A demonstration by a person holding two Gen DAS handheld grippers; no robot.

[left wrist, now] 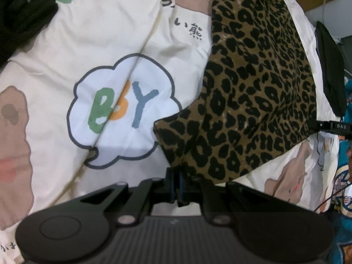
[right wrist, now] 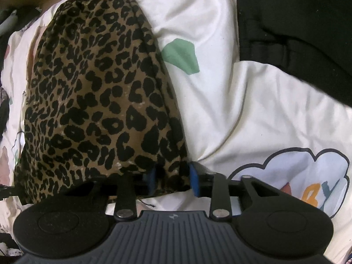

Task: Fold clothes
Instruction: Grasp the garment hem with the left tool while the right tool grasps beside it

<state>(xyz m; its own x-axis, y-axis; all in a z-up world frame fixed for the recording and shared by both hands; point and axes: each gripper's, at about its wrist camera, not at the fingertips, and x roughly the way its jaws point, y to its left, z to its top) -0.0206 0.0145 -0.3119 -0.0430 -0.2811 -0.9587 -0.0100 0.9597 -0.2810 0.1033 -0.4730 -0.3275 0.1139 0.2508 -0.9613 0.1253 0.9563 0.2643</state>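
Note:
A leopard-print garment (left wrist: 253,88) lies on a cream cartoon-print bedcover (left wrist: 88,33). In the left wrist view its lower corner runs down into my left gripper (left wrist: 177,184), whose blue pads stand together, shut on the cloth's edge. Seen from the right wrist, the same leopard-print garment (right wrist: 92,88) spreads up and to the left. Its near edge is bunched between the blue pads (right wrist: 194,180) of my right gripper (right wrist: 172,180), which press on it from both sides. The cloth partly hides the left pad.
A black garment (left wrist: 22,17) lies at the top left of the left wrist view and appears as a black garment (right wrist: 297,22) at the top right of the right wrist view. A dark flat object (left wrist: 330,70) sits at the bed's right edge. The bedcover (right wrist: 242,110) is wrinkled.

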